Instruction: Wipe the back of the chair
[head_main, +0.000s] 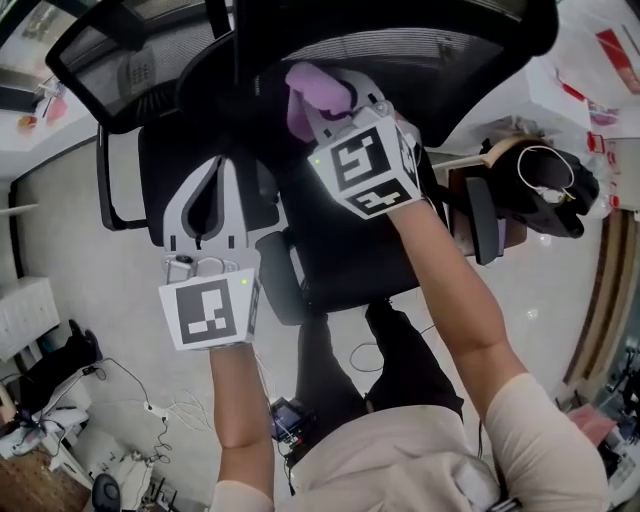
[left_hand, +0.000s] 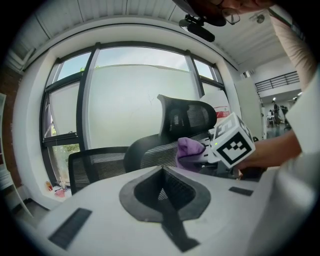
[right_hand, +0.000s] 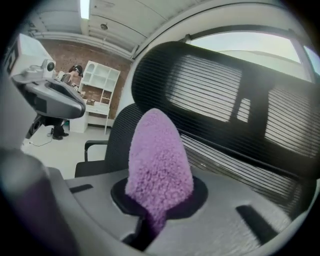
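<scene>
The black office chair stands below me, its mesh back (head_main: 420, 45) at the top of the head view and its seat (head_main: 340, 250) under my arms. My right gripper (head_main: 325, 105) is shut on a purple fluffy cloth (head_main: 312, 92), held close against the mesh back. In the right gripper view the cloth (right_hand: 159, 160) sticks up from the jaws in front of the mesh back (right_hand: 225, 95). My left gripper (head_main: 213, 165) hangs shut and empty over the chair's left side. In the left gripper view it (left_hand: 165, 195) points towards the cloth (left_hand: 189, 149) and the headrest (left_hand: 187, 116).
The chair's armrests (head_main: 112, 190) (head_main: 482, 220) stick out on both sides. A black object with a white cord (head_main: 550, 185) sits at the right. Cables (head_main: 150, 405) lie on the floor at lower left. A white desk edge (head_main: 30, 120) is at upper left.
</scene>
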